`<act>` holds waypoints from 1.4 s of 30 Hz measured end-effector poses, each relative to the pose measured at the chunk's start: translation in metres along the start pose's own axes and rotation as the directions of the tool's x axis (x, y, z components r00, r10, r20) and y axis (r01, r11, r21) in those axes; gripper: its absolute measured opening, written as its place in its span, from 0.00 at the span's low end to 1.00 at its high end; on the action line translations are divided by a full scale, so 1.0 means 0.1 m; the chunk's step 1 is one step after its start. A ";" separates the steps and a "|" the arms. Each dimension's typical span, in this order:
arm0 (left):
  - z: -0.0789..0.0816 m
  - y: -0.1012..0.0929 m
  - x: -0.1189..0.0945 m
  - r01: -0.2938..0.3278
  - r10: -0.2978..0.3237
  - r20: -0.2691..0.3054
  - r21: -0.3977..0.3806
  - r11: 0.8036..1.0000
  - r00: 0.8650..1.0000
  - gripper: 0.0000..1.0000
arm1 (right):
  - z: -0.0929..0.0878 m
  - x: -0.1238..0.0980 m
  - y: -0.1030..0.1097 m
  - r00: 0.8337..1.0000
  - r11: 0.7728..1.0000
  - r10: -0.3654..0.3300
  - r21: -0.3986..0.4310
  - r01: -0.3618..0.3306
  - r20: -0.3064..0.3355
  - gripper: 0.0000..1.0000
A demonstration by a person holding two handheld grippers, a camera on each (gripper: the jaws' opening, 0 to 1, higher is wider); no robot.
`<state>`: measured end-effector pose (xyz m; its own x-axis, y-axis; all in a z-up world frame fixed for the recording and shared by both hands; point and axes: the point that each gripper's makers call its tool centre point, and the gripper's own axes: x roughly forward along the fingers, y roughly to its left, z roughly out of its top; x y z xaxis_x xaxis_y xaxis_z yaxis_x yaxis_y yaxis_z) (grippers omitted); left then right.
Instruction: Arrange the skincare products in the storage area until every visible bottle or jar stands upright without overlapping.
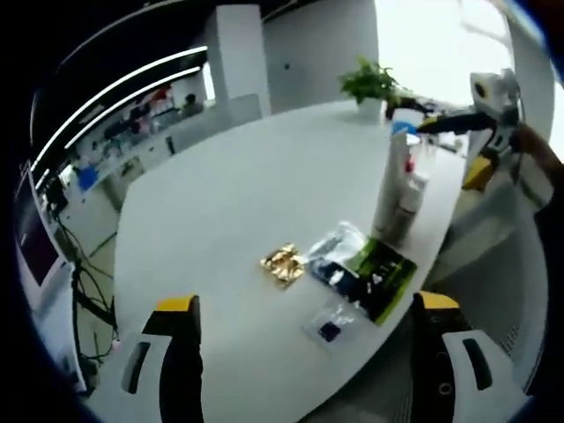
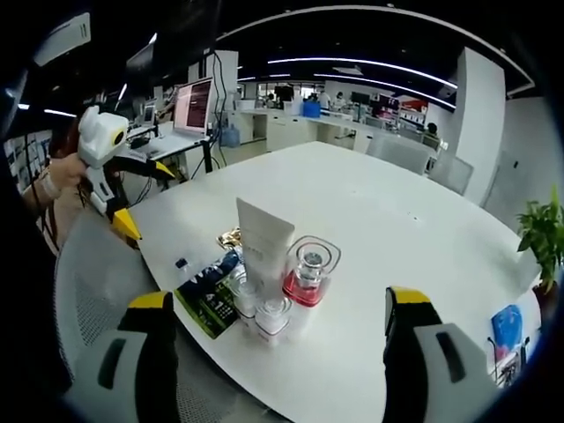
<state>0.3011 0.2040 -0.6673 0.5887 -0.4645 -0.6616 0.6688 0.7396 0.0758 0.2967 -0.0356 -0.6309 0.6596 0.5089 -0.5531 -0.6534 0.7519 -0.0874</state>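
Observation:
On the white table (image 2: 388, 220), close to its edge, a tall white tube (image 2: 263, 242) stands upright. Beside it are a clear jar with a red base (image 2: 308, 269) and two small clear bottles (image 2: 271, 313), all upright and close together. My right gripper (image 2: 278, 298) is open, just short of this cluster, with nothing between its jaws. My left gripper (image 2: 145, 196) is open off the table's edge, held in a hand. In the left gripper view the white tube (image 1: 392, 185) and a small bottle (image 1: 410, 201) stand far ahead of my open left gripper (image 1: 307, 302). The right gripper (image 1: 456, 148) hovers beyond them.
Flat sachets lie by the bottles: a gold one (image 1: 284, 263), a green and black packet (image 1: 374, 273) and a small clear one (image 1: 330, 328). A potted plant (image 1: 370, 84) stands at the table's far end. A grey mesh chair (image 2: 97, 273) sits at the table's edge.

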 end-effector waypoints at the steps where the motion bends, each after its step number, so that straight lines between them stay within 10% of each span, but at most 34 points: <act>1: -0.01 0.01 0.02 0.002 -0.002 -0.004 0.012 1.000 1.000 0.97 | -0.01 0.00 0.00 1.000 1.000 0.001 0.002 -0.001 -0.004 0.99; 15: -0.02 0.17 0.35 0.107 -0.085 -0.104 0.230 0.967 0.991 0.91 | -0.07 0.02 -0.01 1.000 1.000 0.001 0.016 -0.001 -0.031 0.99; 42: -0.04 0.26 1.10 0.353 -0.247 -0.292 0.403 0.844 0.924 0.64 | -0.11 -0.02 -0.05 0.999 0.997 -0.025 0.066 0.027 -0.027 0.99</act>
<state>0.3811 0.1743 -0.7411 0.2462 -0.4700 -0.8476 0.9555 0.2642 0.1311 0.2944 -0.0452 -0.6385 0.6655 0.4784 -0.5729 -0.6095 0.7913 -0.0473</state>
